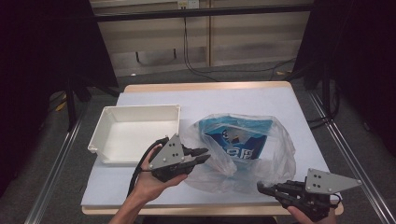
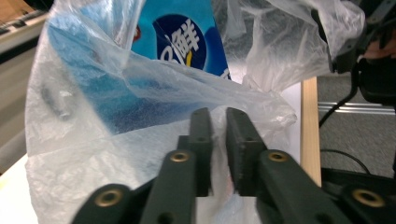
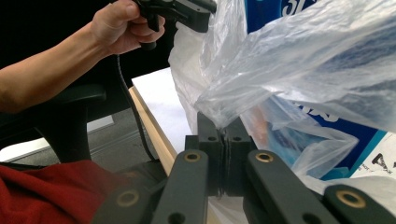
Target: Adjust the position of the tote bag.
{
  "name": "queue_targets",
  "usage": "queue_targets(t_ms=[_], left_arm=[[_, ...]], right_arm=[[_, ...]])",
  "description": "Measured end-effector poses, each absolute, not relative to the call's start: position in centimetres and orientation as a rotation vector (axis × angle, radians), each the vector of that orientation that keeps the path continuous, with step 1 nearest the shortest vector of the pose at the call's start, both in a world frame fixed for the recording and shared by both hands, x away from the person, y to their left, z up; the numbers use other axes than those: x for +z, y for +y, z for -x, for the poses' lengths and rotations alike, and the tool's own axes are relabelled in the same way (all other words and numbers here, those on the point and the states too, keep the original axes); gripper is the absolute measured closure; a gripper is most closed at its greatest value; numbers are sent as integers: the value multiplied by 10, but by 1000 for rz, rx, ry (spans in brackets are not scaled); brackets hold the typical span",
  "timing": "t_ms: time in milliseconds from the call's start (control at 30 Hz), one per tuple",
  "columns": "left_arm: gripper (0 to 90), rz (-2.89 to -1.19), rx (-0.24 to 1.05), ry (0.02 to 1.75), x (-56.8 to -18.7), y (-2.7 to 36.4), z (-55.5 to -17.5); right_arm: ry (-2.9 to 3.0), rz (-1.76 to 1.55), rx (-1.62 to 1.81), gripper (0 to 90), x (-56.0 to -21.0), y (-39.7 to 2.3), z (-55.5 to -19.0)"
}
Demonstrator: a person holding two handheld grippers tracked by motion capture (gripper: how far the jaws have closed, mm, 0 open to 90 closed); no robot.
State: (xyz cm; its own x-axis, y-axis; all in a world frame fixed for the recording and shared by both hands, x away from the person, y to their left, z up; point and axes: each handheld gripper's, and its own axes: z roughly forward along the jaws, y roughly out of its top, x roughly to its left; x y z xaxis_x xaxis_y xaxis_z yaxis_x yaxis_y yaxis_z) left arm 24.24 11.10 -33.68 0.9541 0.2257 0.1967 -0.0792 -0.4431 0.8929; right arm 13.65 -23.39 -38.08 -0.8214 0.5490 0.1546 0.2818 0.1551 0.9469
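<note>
A clear plastic bag (image 1: 275, 163) lies on the table with a blue printed package (image 1: 238, 137) inside it. At the bag's left edge my left gripper (image 1: 204, 155) has its jaws almost together. In the left gripper view a fold of the bag (image 2: 93, 154) sits in the narrow gap of the left gripper (image 2: 218, 116), below the blue package (image 2: 182, 37). My right gripper (image 1: 261, 187) is at the bag's near right corner. In the right gripper view the right gripper (image 3: 224, 126) is shut tight on a bunched piece of the bag (image 3: 303, 60).
An empty white tray (image 1: 140, 108) stands left of the bag on the pale table cover (image 1: 224, 100). The table's wooden front edge (image 3: 154, 130) runs just under my right gripper. A hand (image 3: 121, 23) holds the left gripper beyond the bag.
</note>
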Motion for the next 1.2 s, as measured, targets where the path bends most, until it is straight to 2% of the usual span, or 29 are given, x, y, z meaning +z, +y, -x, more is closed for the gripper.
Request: queue_targets(t_ms=[100,433,667,900,1067,1200], left_arm=[[892,-1996,318,107,-336,113,-242],[900,-1874,212,120,-320,137,-247],[900,-1802,197,181,-316,156,-252],[900,-1802,256,227,-308,172,-258],[900,-1763,223,248,-305,183,-263],[900,-1773,245,233,-303,189,-264]], right_arm=[[2202,-802,1729,889,-380,-235,-137],[2179,-715,1758,892,-361,-244,-140],[2106,-676,1791,893,-342,-261,-143],[2037,-641,1823,895,-325,-276,-149],[1991,-626,1831,896,-310,-279,-157],[1964,-634,1824,896,-300,-284,-165]])
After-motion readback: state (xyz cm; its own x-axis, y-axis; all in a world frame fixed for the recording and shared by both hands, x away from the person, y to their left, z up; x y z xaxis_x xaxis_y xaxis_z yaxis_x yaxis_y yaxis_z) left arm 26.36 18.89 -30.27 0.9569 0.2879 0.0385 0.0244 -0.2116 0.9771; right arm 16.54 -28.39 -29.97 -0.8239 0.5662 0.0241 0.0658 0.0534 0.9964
